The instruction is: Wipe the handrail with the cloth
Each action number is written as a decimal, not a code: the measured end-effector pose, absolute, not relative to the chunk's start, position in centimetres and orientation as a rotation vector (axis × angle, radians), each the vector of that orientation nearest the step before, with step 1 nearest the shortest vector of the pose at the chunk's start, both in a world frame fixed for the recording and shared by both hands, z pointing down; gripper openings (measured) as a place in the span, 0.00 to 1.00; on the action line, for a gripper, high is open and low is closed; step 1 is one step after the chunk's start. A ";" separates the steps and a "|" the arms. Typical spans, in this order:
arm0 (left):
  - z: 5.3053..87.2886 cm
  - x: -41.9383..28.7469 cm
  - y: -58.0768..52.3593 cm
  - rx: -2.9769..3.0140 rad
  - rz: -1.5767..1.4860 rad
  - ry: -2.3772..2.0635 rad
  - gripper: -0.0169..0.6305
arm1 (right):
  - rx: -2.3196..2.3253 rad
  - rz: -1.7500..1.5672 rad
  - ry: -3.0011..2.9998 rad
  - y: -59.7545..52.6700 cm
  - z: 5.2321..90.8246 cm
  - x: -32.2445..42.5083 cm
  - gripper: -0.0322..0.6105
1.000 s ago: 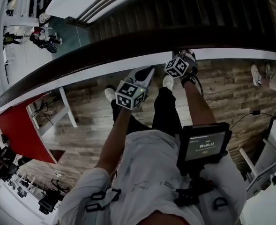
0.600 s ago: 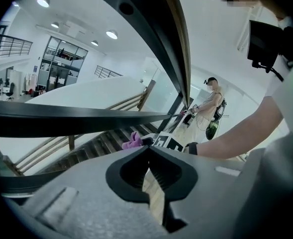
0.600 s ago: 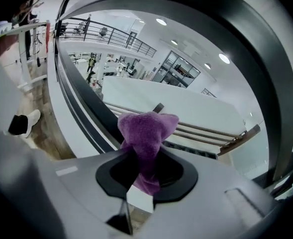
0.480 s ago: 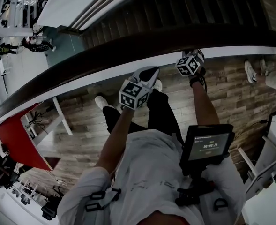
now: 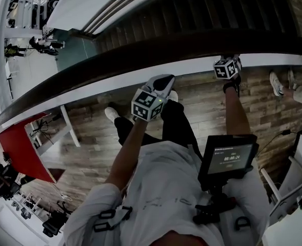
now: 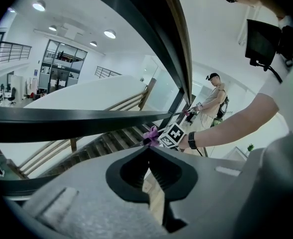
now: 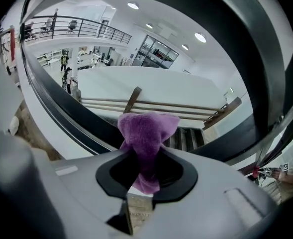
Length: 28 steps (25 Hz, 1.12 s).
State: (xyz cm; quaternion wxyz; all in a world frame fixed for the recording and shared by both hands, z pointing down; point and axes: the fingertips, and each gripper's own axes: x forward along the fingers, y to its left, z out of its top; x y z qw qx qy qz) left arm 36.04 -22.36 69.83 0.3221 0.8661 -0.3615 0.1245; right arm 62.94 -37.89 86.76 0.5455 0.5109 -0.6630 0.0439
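The dark handrail (image 5: 140, 59) runs as one unbroken bar from lower left to upper right. Its top is bare on both sides of the right gripper (image 5: 227, 61), which sits against it with a purple cloth (image 7: 146, 133) pinched in its fingers. The left gripper (image 5: 163, 82) hangs near the rail, fingers together on nothing, with open air around it. Under the rail a white panel (image 5: 104, 86) closes the gap. Beyond the rail the stairs (image 5: 202, 14) drop away, open. Another person's shoes (image 5: 275, 83) stand on the wooden floor (image 5: 89, 132) close by the rail at the right.
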 end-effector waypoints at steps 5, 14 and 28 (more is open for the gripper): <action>68.4 35.7 -21.0 2.270 0.344 -0.965 0.02 | 1.200 0.161 -1.541 -38.1 86.7 64.2 0.15; 66.1 32.9 -18.2 2.242 0.349 -0.992 0.02 | 1.176 0.226 -1.577 -33.5 87.1 58.9 0.16; 56.0 17.7 -14.8 2.332 0.191 -1.106 0.02 | 0.978 0.457 -1.987 -13.0 76.4 28.7 0.16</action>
